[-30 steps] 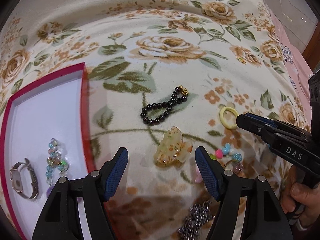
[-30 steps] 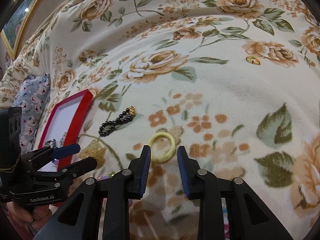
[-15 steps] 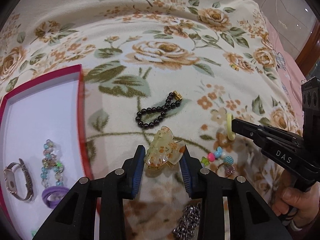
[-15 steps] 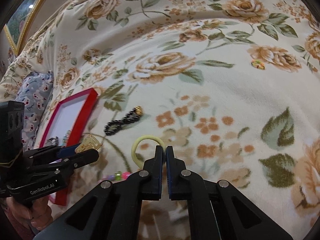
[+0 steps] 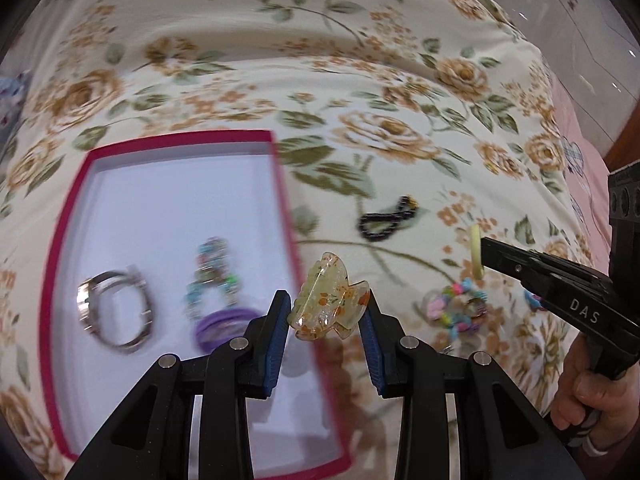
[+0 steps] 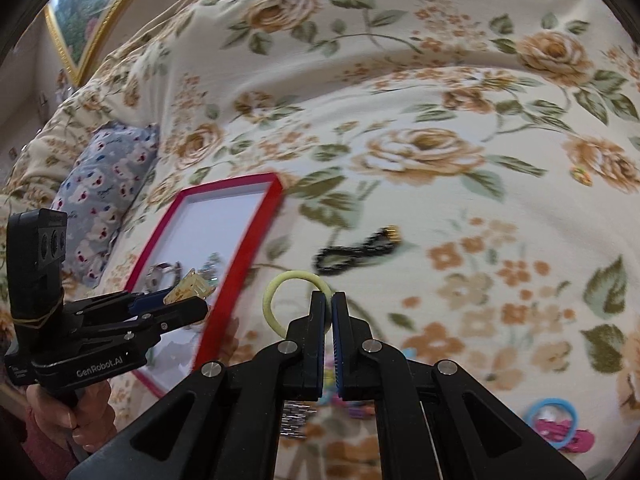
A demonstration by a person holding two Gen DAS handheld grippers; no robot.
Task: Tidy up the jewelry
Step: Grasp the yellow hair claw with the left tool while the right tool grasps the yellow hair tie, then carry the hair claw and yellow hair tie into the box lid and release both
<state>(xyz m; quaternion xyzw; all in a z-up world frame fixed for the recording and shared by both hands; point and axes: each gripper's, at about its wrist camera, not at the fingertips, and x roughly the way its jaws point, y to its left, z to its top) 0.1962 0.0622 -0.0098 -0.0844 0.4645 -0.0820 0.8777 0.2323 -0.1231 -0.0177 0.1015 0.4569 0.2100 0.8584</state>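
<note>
left gripper (image 5: 325,314) pinching hair claw (image 5: 326,306) over tray rim (image 5: 286,216), may drop outside if released early | right gripper (image 6: 328,312) clamped on yellow ring (image 6: 280,282), thin hold, may slip | black bracelet (image 5: 386,218) beyond, on bedspread (image 5: 320,92)

One red tray (image 5: 285,216), one hair claw (image 5: 330,302), one yellow ring (image 6: 298,304), one black bracelet (image 5: 386,218).

White letters "DAS" on the black body of the right tool (image 5: 486,254), white "GenRobot.AI" on the black body of the left tool (image 6: 188,298)
</note>
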